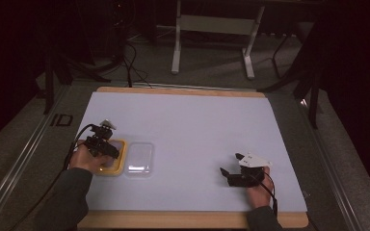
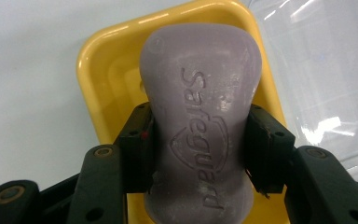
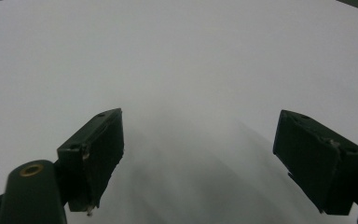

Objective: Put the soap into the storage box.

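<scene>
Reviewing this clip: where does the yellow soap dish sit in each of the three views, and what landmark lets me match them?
High view: the yellow soap dish lies at lower left on the white mat, under the left gripper.
Left gripper view: the dish fills the centre, beneath the purple soap bar clamped between the jaws.
Right gripper view: no dish here; open jaws over the bare mat.
Shared landmark: the clear plastic lid beside the dish, at upper right in the left gripper view.

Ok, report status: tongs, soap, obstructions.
Left tongs shut on purple soap bar over yellow dish. Right tongs open, nothing between. Clear lid beside dish, not obstructing.
</scene>
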`<state>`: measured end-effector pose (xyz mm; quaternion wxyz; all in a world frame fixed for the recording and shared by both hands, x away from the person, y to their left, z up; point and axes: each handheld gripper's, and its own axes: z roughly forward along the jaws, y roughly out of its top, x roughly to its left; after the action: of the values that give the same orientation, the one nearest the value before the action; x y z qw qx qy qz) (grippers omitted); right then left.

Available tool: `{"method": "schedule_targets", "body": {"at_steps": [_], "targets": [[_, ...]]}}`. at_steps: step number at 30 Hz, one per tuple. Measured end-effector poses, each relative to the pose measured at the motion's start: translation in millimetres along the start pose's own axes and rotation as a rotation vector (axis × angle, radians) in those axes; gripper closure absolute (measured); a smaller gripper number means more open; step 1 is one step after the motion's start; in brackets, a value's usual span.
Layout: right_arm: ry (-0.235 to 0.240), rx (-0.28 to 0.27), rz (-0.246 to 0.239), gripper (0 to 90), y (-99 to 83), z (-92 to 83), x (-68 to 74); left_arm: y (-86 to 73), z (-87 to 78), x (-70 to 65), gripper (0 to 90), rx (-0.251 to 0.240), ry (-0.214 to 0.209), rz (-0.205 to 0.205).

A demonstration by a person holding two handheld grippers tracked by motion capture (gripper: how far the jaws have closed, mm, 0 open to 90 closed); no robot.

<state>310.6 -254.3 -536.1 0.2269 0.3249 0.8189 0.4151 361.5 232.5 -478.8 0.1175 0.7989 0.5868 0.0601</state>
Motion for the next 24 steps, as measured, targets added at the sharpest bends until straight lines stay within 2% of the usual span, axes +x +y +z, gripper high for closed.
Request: {"method": "schedule_targets", "body": {"at_steps": [5,13,18,24], "targets": [[-0.001,0.0,0.0,15.8,0.0,0.0,0.2,0.0,4.5,0.9,49.9,0.012,0.0,-0.008],[-0.001,0.001,0.0,15.8,0.1,0.1,0.2,0.7,10.4,3.3,49.7,0.015,-0.005,-0.051],[-0.001,0.001,-0.001,15.8,0.0,0.2,0.3,1.2,12.6,2.6,49.4,0.015,-0.007,-0.049],[0.0,0.002,-0.003,15.8,0.1,0.3,0.2,1.9,9.5,2.3,45.2,0.004,-0.034,-0.042]]}}
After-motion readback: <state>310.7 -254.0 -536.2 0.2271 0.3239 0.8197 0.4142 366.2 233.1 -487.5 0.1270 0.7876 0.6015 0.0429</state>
